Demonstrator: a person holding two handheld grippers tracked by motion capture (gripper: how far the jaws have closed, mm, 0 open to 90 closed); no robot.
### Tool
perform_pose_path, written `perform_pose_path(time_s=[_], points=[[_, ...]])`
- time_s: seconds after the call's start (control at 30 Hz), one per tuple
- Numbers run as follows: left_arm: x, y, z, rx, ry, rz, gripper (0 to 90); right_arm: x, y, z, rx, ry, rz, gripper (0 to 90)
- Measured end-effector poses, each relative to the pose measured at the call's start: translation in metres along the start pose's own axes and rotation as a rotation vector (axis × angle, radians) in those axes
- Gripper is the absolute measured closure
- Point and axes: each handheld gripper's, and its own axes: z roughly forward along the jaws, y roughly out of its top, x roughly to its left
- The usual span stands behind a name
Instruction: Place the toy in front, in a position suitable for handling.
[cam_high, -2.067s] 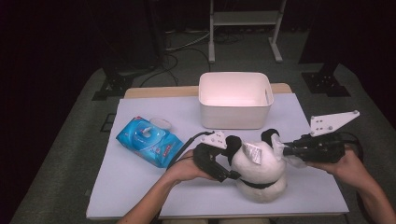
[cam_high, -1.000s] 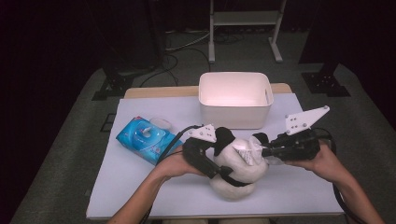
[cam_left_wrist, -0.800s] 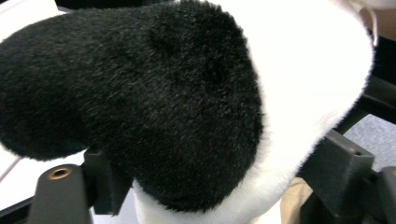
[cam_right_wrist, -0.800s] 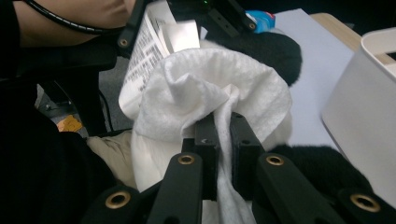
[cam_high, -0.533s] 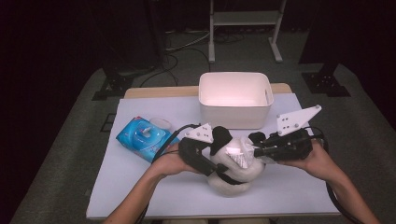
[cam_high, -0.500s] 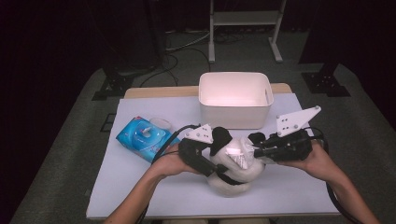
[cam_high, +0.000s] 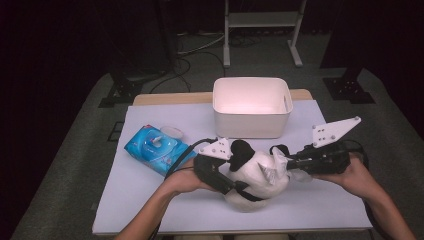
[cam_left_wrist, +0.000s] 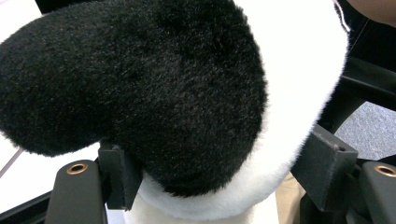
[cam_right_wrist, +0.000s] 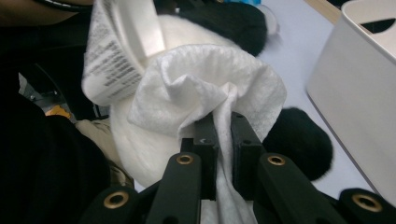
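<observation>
A white and black plush toy lies on the table in front of the person. My left gripper holds it from the left. Its jaws have just been closing, and in the left gripper view its pads press into the toy's fur. My right gripper comes in from the right, shut on a crumpled white wipe. The wipe rests against the toy's white side, beside its sewn-in label.
A white bin stands just behind the toy, close on the right in the right gripper view. A blue wipes pack with a small round lid beside it lies at the left. The white tabletop has room in front.
The toy and both hands have shifted left from two seconds ago. The right gripper, with the wipe on the toy, has moved left and then slightly back to the right.
</observation>
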Motion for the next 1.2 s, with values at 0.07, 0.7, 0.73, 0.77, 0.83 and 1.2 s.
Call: perform_pose_path(time_s=[0.07, 0.7, 0.73, 0.77, 0.83, 1.2], points=[[-0.001, 0.0, 0.0, 0.001, -0.001, -0.001, 26.6, -0.005, -0.003, -0.002, 0.002, -0.014, 0.013, 82.8], [-0.005, -0.001, -0.002, 0.008, -0.003, 0.015, 27.2, -0.026, 0.01, 0.002, 0.03, -0.074, 0.042, 82.3], [-0.005, -0.001, -0.003, 0.008, -0.002, 0.013, 27.2, -0.026, 0.011, 0.003, 0.031, -0.076, 0.04, 82.3], [-0.004, -0.001, -0.003, 0.007, -0.003, 0.012, 27.3, -0.025, 0.011, 0.003, 0.031, -0.076, 0.041, 82.3], [-0.004, -0.002, -0.003, 0.003, -0.006, 0.008, 27.3, -0.025, 0.01, 0.003, 0.028, -0.072, 0.037, 82.3], [-0.006, 0.007, 0.004, 0.019, -0.015, 0.042, 27.2, -0.014, 0.006, -0.004, 0.036, -0.05, 0.026, 82.0]])
